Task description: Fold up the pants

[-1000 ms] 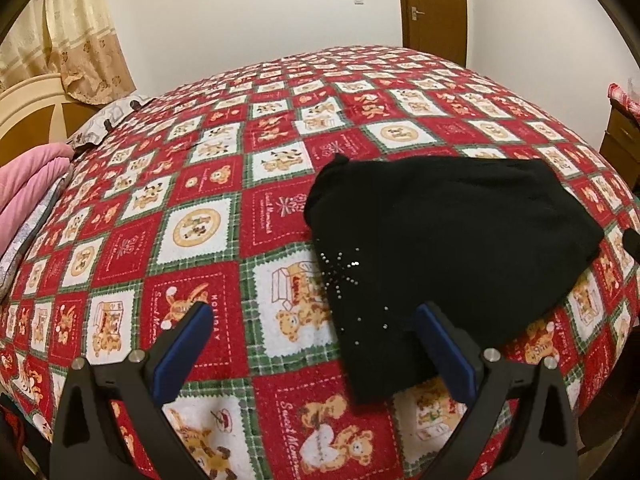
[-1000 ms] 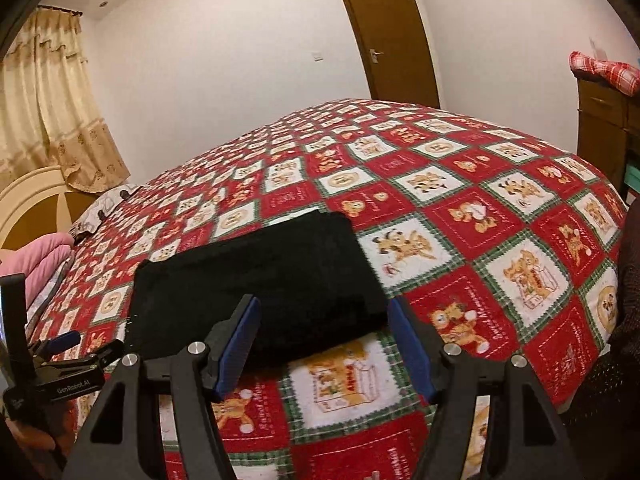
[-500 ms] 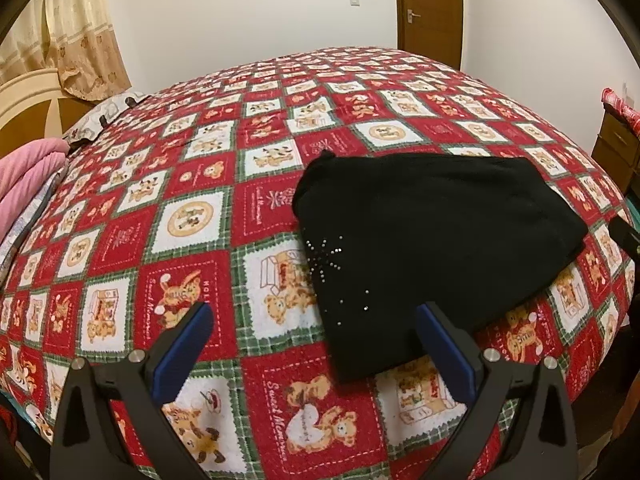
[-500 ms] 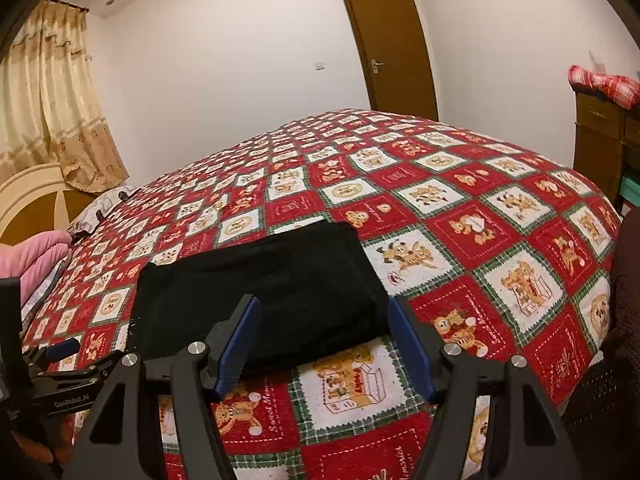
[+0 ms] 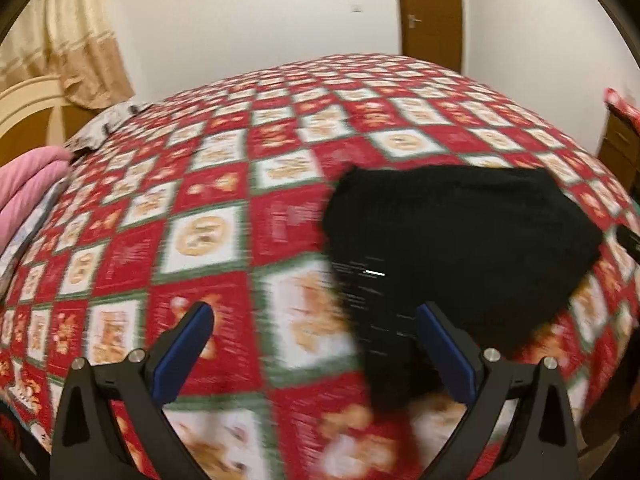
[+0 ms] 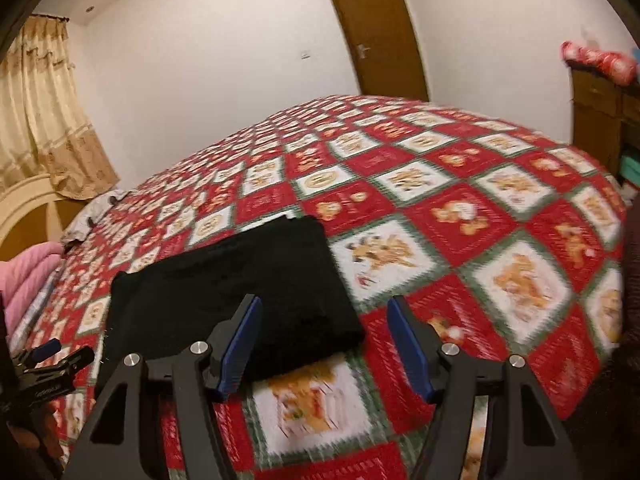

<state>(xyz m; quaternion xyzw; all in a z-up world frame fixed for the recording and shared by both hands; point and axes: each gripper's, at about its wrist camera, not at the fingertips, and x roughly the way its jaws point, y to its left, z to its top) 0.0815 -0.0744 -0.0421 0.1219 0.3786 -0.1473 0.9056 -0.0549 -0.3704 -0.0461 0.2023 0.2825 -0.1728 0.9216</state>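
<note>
The left tool (image 5: 312, 344) was wide apart and held nothing. The right tool (image 6: 324, 346) was wide apart too, with nothing in it. The black pants (image 5: 452, 240) lay folded flat on the bed's red teddy-bear quilt (image 5: 224, 200), at about one o'clock from the left tool and eleven o'clock from the right tool.

Your bed (image 6: 500, 208) wears a red teddy-bear patchwork quilt (image 5: 208, 240); folded black pants (image 6: 236, 276) lie flat on it.
</note>
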